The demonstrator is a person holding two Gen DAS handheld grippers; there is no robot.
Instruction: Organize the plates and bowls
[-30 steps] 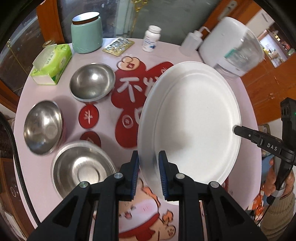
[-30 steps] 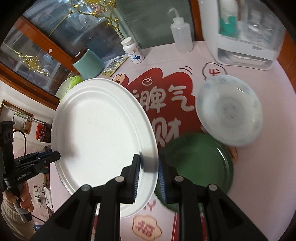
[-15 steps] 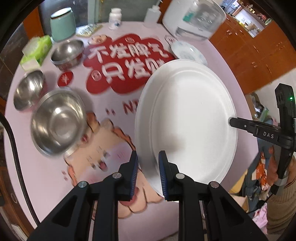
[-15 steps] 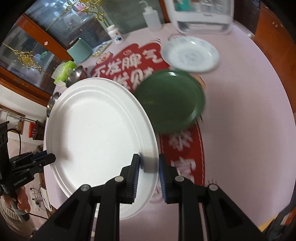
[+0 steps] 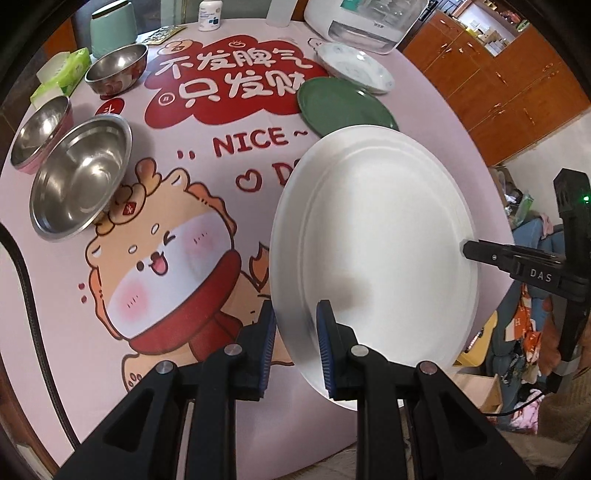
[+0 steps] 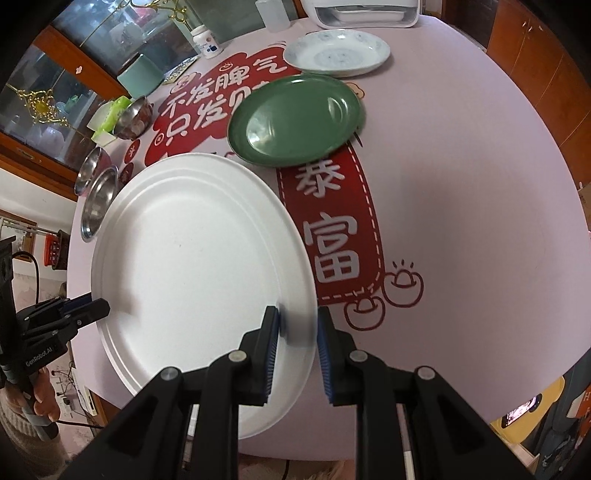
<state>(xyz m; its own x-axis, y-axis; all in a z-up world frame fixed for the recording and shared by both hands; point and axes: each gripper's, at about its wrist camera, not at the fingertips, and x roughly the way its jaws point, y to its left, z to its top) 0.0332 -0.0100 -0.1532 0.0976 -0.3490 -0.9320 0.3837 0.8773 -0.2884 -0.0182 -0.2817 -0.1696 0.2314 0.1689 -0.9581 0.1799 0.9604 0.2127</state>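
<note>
A large white plate (image 5: 376, 236) (image 6: 199, 251) is held above the near part of the round table by both grippers. My left gripper (image 5: 295, 328) is shut on its left rim. My right gripper (image 6: 297, 332) is shut on its right rim. A green plate (image 5: 343, 107) (image 6: 295, 118) lies on the table beyond it, and a white patterned plate (image 5: 354, 66) (image 6: 338, 53) lies farther back. Three steel bowls (image 5: 81, 177) (image 5: 40, 134) (image 5: 116, 70) sit along the left side.
A pink printed cloth (image 5: 207, 206) covers the table. At the far edge stand a teal canister (image 5: 112, 27), a tissue pack (image 5: 62, 72), a pill bottle (image 5: 210, 16) and a white appliance (image 5: 369, 22). Wooden cabinets (image 5: 498, 85) are to the right.
Both grippers have carried the white plate back toward the near edge of the table. More of the table, the green plate and the patterned plate now show beyond it.
</note>
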